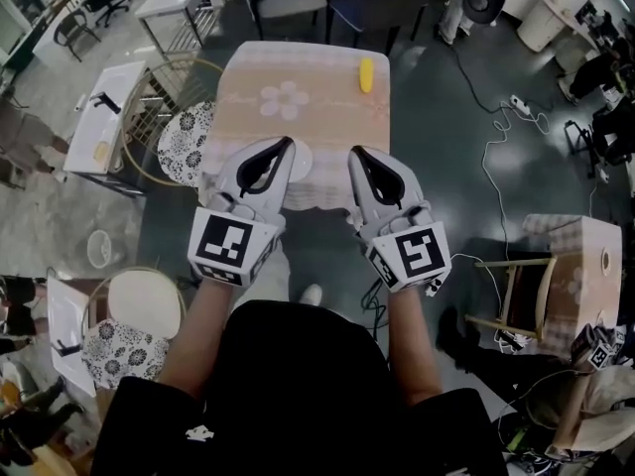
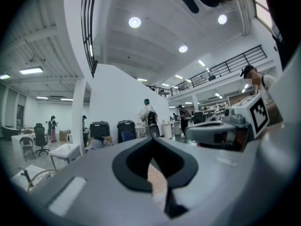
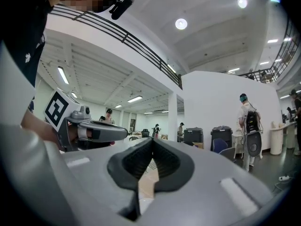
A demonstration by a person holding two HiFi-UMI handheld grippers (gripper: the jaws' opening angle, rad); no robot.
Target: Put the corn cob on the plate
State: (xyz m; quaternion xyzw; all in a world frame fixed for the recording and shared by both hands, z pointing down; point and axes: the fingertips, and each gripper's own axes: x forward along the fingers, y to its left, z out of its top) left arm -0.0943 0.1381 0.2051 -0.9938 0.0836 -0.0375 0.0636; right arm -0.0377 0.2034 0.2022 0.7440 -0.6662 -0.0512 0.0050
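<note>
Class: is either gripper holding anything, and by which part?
Nothing is held: the left gripper and right gripper are shut, empty; the yellow corn cob lies apart on the pink-clothed table.

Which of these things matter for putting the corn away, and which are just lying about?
For the job: corn cob, plate, table, left gripper, right gripper.
Lying about: floral chair, grey chair, power strip.

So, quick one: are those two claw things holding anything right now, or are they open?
Left gripper: jaws closed, tips together, holding nothing.
Right gripper: jaws closed, tips together, holding nothing.
</note>
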